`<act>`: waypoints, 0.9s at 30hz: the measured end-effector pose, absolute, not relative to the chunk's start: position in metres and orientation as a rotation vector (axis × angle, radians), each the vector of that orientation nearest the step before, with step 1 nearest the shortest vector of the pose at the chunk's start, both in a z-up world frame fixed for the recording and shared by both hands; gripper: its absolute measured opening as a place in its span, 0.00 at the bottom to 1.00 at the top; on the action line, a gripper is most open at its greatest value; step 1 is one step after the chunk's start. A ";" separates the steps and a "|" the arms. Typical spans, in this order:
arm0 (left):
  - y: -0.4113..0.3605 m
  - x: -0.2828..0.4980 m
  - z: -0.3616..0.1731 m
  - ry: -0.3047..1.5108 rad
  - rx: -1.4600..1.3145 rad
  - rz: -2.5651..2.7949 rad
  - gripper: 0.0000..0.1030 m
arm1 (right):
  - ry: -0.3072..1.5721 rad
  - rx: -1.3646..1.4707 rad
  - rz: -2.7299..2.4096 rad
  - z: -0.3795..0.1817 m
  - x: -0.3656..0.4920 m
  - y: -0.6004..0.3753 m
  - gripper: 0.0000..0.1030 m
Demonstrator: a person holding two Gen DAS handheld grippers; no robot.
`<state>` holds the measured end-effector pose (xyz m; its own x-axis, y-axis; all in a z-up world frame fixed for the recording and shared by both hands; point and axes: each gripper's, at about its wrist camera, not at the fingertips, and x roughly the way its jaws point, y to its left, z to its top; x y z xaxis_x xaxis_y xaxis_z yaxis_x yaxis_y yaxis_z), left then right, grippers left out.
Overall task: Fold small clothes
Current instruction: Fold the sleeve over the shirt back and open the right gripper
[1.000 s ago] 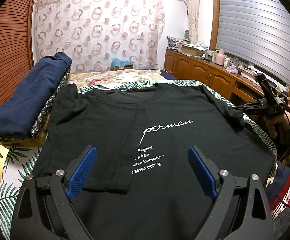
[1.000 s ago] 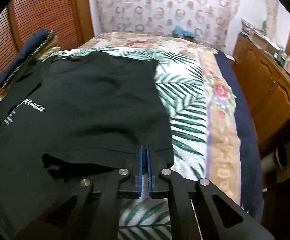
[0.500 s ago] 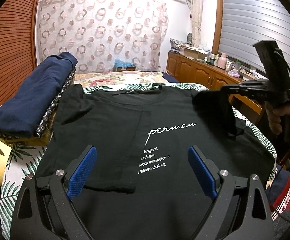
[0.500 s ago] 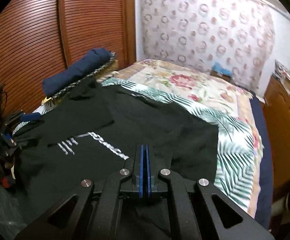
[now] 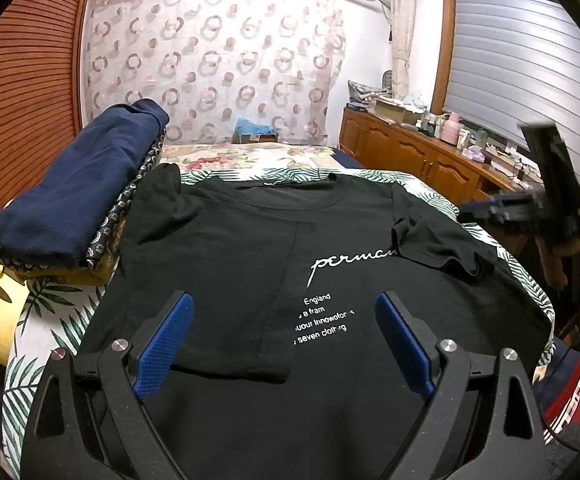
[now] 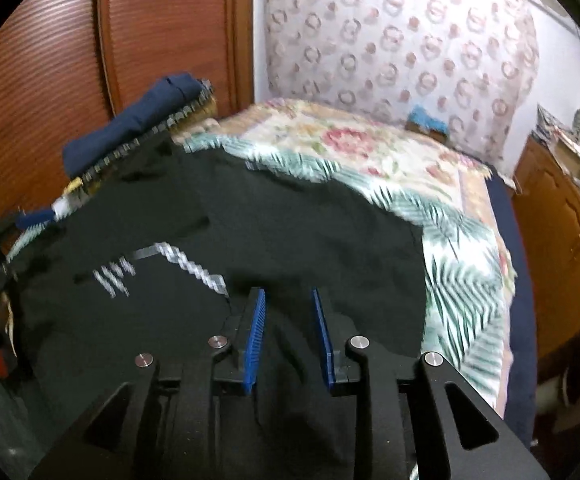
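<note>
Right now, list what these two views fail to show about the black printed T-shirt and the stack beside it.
- Black printed T-shirt: hem cut off by left gripper, left view.
- White lettering: blurred, right view.
- Folded navy stack: lower layers hidden.
- Right gripper, opening: sleeve contact unclear.

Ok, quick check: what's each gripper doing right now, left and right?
Left gripper: open wide, holding nothing, above the black T-shirt.
Right gripper: jaws opening, pads parted, nothing gripped; the sleeve lies folded onto the shirt.

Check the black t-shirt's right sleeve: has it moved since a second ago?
Yes. The right sleeve has been carried inward off the bed edge by the wooden cabinets and now lies folded over the black t-shirt, covering the end of the script print.
</note>
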<state>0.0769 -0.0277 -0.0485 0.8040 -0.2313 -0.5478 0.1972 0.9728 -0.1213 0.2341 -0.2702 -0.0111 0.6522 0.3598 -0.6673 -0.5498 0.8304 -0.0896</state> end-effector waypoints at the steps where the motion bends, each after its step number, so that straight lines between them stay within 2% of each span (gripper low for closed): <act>1: -0.027 0.076 -0.049 0.595 -0.059 -0.228 0.90 | 0.704 -0.296 0.518 -0.017 0.234 -0.275 0.24; 7: -0.030 0.078 -0.048 0.599 -0.059 -0.232 0.90 | 0.807 -0.225 0.496 -0.049 0.237 -0.304 0.24; 13: -0.028 0.078 -0.047 0.598 -0.055 -0.233 0.90 | 0.855 -0.192 0.576 -0.055 0.218 -0.307 0.24; 27: -0.006 0.103 -0.039 0.594 -0.019 -0.171 0.90 | 0.754 -0.235 0.542 -0.028 0.204 -0.306 0.24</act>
<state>0.1029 -0.0062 -0.0388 0.8151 -0.1660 -0.5551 0.1553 0.9856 -0.0667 0.2039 -0.3063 -0.0280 0.6013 0.3804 -0.7026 -0.5446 0.8386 -0.0120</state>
